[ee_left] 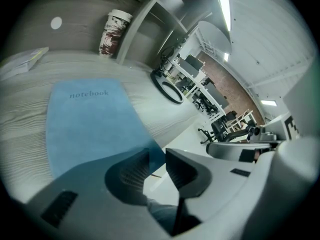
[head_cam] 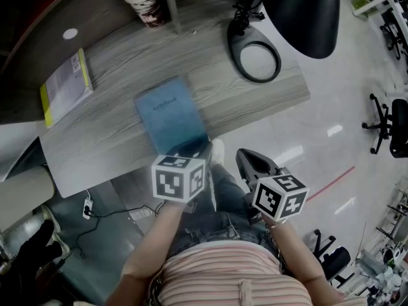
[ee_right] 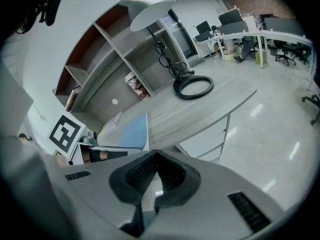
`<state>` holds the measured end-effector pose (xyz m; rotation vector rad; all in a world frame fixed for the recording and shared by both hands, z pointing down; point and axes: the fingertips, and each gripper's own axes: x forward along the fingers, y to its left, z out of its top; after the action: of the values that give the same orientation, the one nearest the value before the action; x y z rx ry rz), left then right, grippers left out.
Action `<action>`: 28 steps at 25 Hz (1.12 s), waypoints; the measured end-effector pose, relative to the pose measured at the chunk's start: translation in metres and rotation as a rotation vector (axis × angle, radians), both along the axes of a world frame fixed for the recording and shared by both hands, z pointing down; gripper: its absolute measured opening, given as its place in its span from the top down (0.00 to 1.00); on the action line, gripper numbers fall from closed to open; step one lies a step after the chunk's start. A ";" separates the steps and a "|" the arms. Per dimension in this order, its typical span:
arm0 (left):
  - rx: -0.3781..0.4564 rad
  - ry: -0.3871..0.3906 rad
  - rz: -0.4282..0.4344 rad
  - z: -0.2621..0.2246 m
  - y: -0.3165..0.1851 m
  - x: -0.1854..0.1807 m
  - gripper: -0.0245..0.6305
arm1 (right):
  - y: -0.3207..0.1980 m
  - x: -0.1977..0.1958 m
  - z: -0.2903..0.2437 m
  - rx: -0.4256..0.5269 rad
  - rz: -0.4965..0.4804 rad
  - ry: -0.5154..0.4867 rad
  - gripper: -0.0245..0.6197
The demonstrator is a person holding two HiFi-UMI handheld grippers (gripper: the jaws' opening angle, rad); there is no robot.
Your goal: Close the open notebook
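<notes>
At the far left of the desk [head_cam: 115, 139], a yellow-edged booklet [head_cam: 64, 85] lay flat, well apart from everything else. Further back, a paper cup [head_cam: 145, 2] stood upright against the shelf divider.

The blue notebook [head_cam: 171, 115] lay closed and flat in the middle of the desk, cover up. Its near end reached the front edge, just ahead of you. In the left gripper view its cover [ee_left: 90, 119] filled most of the desktop, with the word "notebook" printed along the far end.

You held the left gripper [head_cam: 194, 148] at that near end, tilted downward. In its own view the jaws [ee_left: 157, 156] stood apart with a clear gap between the pads. The notebook's near corner sat right at the mouth of that gap, beside the left pad. I could not tell whether it touched that pad, and the pads were not pressing on it, so the gripper held nothing.

To the right of the notebook, a black ring-shaped lamp base [head_cam: 258, 59] rested on the desk. Its dark lamp shade [head_cam: 306, 11] hung above it.

You kept the right gripper [head_cam: 245, 159] off the desk, over the floor in front of it and near your knees. It was also angled down. In the right gripper view its jaws [ee_right: 156, 156] were together, tips touching, with nothing between them. The notebook [ee_right: 127, 132] showed beyond them on the left.

At the far right, black office chairs [head_cam: 382, 116] stood on the glossy floor.
</notes>
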<state>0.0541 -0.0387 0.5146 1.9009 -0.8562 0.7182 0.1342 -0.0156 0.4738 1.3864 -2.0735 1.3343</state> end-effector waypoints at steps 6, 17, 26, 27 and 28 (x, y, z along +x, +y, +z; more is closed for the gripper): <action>0.011 -0.006 -0.003 0.001 0.000 0.001 0.83 | 0.000 0.002 0.002 -0.003 -0.002 -0.005 0.95; 0.015 -0.005 0.018 0.000 0.002 0.004 0.79 | -0.003 0.002 -0.002 0.011 -0.015 -0.005 0.95; -0.047 0.081 -0.069 -0.001 -0.003 -0.004 0.79 | -0.013 -0.003 -0.014 0.052 -0.053 -0.004 0.95; -0.046 0.090 -0.075 -0.003 -0.004 -0.004 0.80 | -0.015 -0.004 -0.016 0.059 -0.060 -0.006 0.95; -0.043 0.098 -0.079 -0.005 -0.004 -0.004 0.80 | -0.016 -0.005 -0.018 0.067 -0.069 -0.007 0.95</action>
<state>0.0502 -0.0425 0.5096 1.8384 -0.8428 0.5863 0.1289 -0.0317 0.4559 1.3255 -2.1682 1.2550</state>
